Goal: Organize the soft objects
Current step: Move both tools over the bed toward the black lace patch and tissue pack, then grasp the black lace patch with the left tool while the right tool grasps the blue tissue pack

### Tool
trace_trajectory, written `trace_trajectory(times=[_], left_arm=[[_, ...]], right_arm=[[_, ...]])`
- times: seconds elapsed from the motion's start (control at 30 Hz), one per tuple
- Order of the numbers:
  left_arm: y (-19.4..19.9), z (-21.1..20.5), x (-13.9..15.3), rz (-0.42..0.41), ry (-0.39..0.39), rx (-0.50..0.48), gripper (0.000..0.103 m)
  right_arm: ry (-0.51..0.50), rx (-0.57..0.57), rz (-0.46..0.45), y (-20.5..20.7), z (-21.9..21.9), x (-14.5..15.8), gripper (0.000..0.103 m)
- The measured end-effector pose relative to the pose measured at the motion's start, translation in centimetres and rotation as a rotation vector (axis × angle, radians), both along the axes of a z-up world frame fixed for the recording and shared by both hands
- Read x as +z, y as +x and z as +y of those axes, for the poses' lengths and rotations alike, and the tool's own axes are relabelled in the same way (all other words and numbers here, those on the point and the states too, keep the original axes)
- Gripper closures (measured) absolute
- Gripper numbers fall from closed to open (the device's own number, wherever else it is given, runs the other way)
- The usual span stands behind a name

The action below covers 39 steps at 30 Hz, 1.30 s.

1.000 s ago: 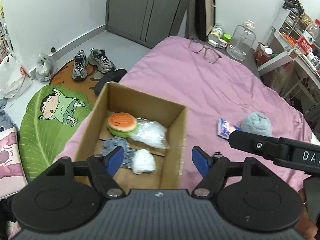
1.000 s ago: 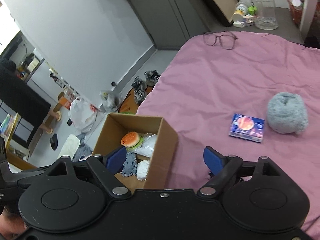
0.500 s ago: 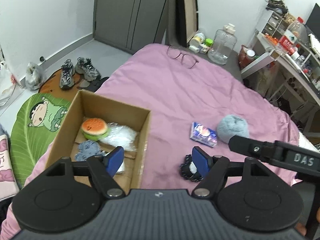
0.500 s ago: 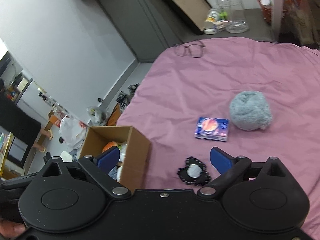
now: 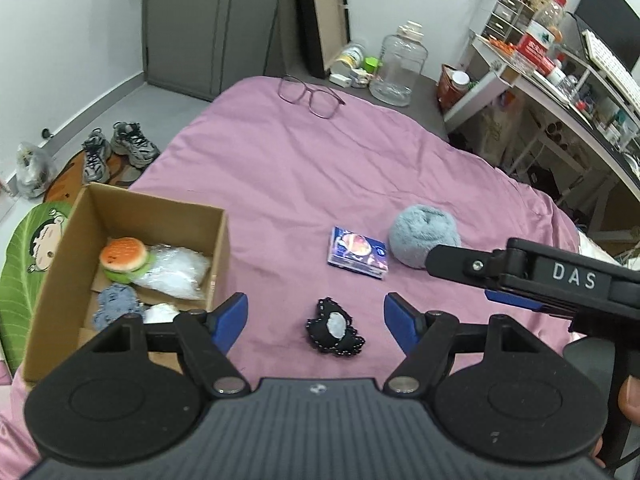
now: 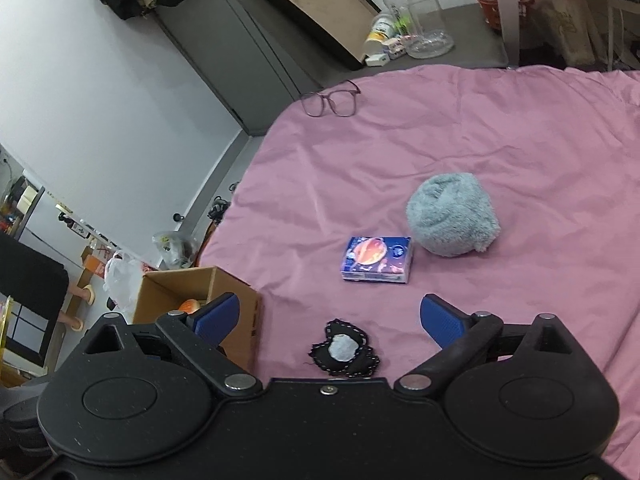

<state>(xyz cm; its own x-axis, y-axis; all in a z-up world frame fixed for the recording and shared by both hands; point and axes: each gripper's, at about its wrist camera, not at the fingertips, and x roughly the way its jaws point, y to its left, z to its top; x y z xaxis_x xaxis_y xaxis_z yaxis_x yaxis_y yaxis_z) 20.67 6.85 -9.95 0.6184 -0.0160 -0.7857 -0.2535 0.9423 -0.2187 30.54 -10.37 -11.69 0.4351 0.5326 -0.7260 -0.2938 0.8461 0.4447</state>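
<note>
Grippers hover over the pink bedspread [image 5: 280, 168]: left gripper [image 5: 316, 320] and right gripper [image 6: 328, 318] both spread empty above a black patch [image 5: 334, 328], the right one's jaws having just been opening.

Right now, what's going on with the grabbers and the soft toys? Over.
Left gripper open, empty. Right gripper open, empty, jaws just widened. Black patch lies on the bed between its fingers; grey fluffy ball and tissue pack still out. Nothing blocking.
</note>
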Motion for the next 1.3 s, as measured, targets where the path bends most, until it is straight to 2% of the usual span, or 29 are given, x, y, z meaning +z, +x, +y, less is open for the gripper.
trace_trajectory(times=[0.33,0.4,0.47,0.63,0.97,1.0,1.07,1.17,1.3], left_arm=[[2.4,-1.4,-3.6,0.06,-0.037,-0.063,0.035],[3.2,-1.5,-4.5,0.076,-0.049,-0.073,0.037],[4.1,-1.6,-5.6,0.103,-0.039,-0.09,0.042],[5.8,-1.1,-8.6,0.158,-0.045,-0.096,0.047],[7.8,-0.7,-12.6,0.233,-0.106,-0.112,0.049],[7.9,-0.6,-13.0,0.239,-0.112,-0.114,0.052],[8.3,-0.4,-13.7,0.253,-0.135,-0.124,0.07],[8.4,0.1,-14.0,0.241,-0.157,-0.136,0.078],[8.8,0.6,-12.9,0.187,-0.15,-0.132,0.08]], right_arm=[[-0.013,-0.014,0.042,1.9,-0.8,-2.6,0.006],[-0.014,-0.016,0.055,2.4,-0.8,-3.4,0.007],[-0.015,-0.012,0.075,3.0,-0.8,-4.3,0.012],[-0.018,-0.014,0.092,4.1,-0.5,-5.7,0.013],[-0.009,-0.011,0.118,6.1,0.8,-8.5,0.015],[-0.008,-0.008,0.119,6.2,1.0,-8.7,0.015],[-0.009,-0.005,0.121,6.6,1.3,-9.4,0.015],[-0.011,-0.01,0.132,7.1,1.9,-10.3,0.015],[-0.005,-0.007,0.108,7.5,2.6,-10.6,0.015]])
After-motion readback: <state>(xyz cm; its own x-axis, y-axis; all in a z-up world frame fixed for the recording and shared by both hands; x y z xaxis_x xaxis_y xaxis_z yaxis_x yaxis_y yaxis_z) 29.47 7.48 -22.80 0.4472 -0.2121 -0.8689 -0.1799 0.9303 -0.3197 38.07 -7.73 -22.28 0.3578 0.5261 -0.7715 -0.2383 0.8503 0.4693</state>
